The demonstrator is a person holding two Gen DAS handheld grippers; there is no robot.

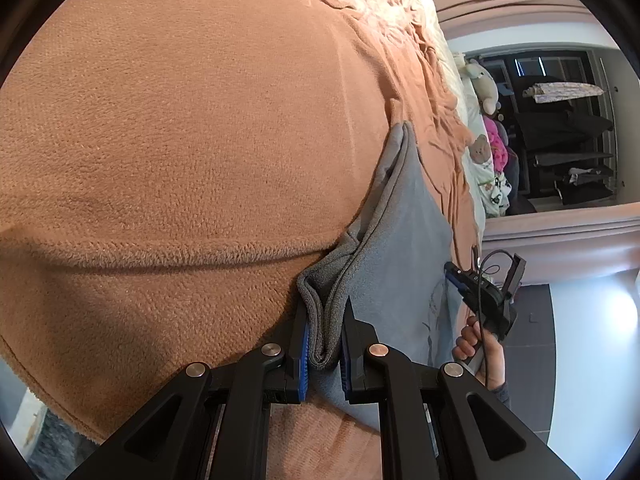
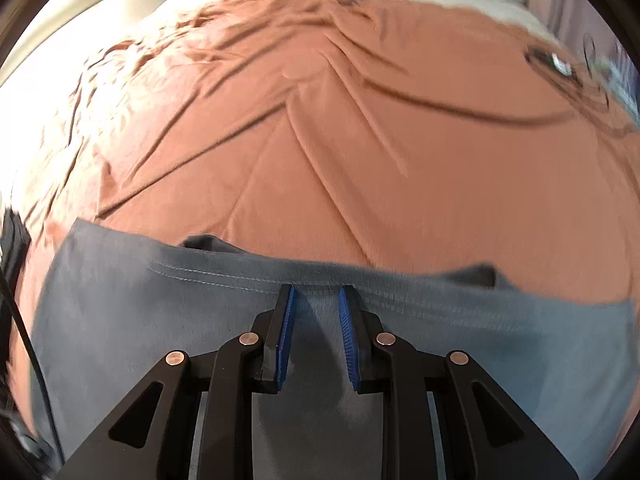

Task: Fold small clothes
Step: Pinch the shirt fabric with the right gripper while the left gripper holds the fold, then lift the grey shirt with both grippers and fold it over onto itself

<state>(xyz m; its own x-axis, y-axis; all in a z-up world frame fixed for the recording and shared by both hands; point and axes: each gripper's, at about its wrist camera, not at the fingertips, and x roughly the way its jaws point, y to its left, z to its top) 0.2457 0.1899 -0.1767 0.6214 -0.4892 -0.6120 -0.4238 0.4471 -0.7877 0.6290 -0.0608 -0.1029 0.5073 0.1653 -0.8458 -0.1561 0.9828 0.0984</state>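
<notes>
A grey garment [image 1: 404, 240] lies on an orange fleece blanket [image 1: 180, 140]. My left gripper [image 1: 324, 320] is shut on a bunched fold of its darker ribbed edge, which fills the gap between the blue pads. In the left wrist view a hand holds my right gripper [image 1: 454, 276] at the garment's far side. The blurred right wrist view shows the grey garment [image 2: 160, 320] spread below, its stitched hem running across at the fingertips. My right gripper [image 2: 317, 292] stands narrow, with grey fabric filling the gap between its blue pads.
The orange blanket [image 2: 320, 140] is wrinkled toward the far side, with pale bedding beyond it. A black cable [image 2: 460, 110] runs across the blanket to a small device [image 2: 552, 60]. Soft toys [image 1: 486, 88] and dark shelving [image 1: 560, 132] stand past the bed.
</notes>
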